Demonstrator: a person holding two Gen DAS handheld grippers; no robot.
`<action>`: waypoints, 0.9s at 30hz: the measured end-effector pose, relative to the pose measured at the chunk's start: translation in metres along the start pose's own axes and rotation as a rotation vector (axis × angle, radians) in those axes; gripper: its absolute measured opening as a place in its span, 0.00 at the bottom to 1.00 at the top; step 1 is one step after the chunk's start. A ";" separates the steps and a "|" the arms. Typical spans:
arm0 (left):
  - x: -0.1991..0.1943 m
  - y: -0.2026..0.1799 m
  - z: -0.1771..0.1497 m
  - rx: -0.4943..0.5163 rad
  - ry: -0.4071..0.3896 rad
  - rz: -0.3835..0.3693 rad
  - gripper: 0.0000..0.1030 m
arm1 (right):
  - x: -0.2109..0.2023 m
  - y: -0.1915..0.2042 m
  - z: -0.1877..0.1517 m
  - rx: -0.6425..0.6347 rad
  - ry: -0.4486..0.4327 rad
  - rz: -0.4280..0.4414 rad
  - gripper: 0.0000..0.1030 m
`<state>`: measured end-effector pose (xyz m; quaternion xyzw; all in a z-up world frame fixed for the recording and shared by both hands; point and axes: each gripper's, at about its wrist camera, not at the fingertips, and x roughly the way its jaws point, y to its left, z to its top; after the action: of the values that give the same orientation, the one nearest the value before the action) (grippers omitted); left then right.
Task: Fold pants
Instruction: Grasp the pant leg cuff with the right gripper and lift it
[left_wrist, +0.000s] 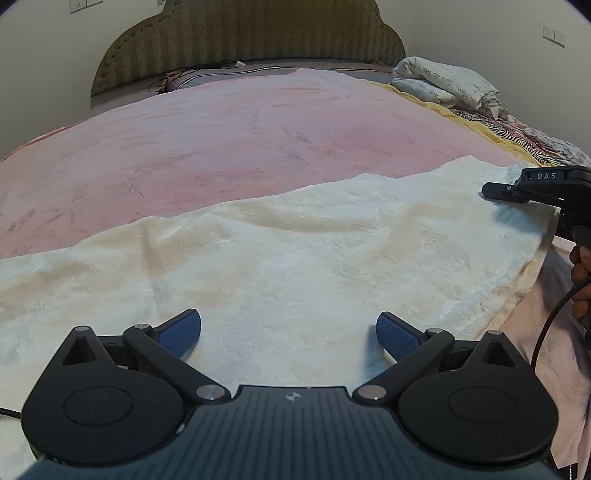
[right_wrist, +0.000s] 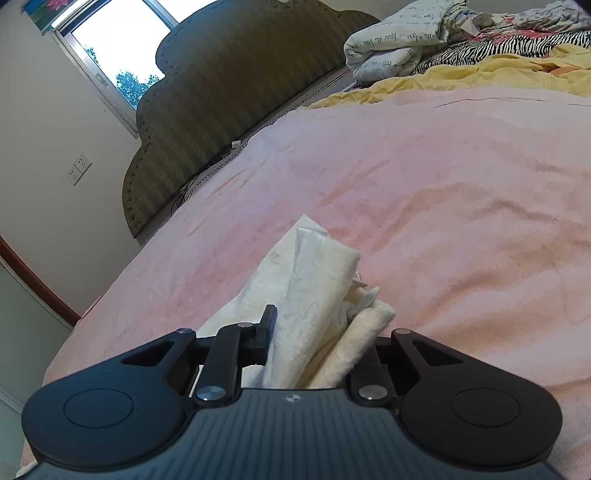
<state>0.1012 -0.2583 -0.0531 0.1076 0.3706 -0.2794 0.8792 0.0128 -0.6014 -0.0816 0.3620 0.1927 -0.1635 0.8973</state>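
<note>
Gripping: right gripper (right_wrist: 310, 332) is clamped on a bunched end of the cream pants (right_wrist: 314, 291); several folded layers of fabric stick up out of it, black left finger pressed flat against the cloth.
Right gripper, from left wrist view: right gripper (left_wrist: 496, 192) sits at the pants' far right end, fingertips on the fabric edge; hand (left_wrist: 580, 273) on its handle with a black cable (left_wrist: 550, 325) hanging below.
Left gripper: left gripper (left_wrist: 288, 332) is spread wide, blue pads (left_wrist: 181, 332) well apart, nothing between them; whether they touch the cloth or sit just above it can't be told.
Pants: pants (left_wrist: 295, 251) lie stretched in a long band across the near side of the bed, from the left edge of the view to the right gripper; surface plush, shallow wrinkles, mostly flat.
Support: pink blanket (left_wrist: 221, 140) covers the bed; pants rest directly on it along its near edge.
Far side: green padded headboard (left_wrist: 247, 33) at the far edge of the bed, dark cables (left_wrist: 170, 79) lying along its base.
Far right corner: white quilt with script print (left_wrist: 447, 85) piled up, zebra-print cloth (right_wrist: 491, 48) and yellow sheet (right_wrist: 461, 74) beside it, all well apart from the pants.
Room: window (right_wrist: 122, 48) left of the headboard, wall sockets (right_wrist: 78, 168) below it.
</note>
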 end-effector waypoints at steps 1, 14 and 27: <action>-0.001 0.002 0.000 -0.008 0.000 0.001 0.99 | 0.000 0.003 0.000 -0.011 -0.002 -0.007 0.18; -0.034 0.071 0.007 -0.237 -0.029 0.003 0.99 | -0.026 0.104 -0.004 -0.322 -0.067 0.065 0.15; -0.102 0.197 -0.022 -0.605 -0.100 0.052 0.99 | 0.001 0.266 -0.122 -0.668 0.073 0.367 0.15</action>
<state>0.1427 -0.0460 -0.0001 -0.1635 0.3905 -0.1386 0.8953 0.1007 -0.3328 -0.0073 0.0835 0.1994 0.0848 0.9727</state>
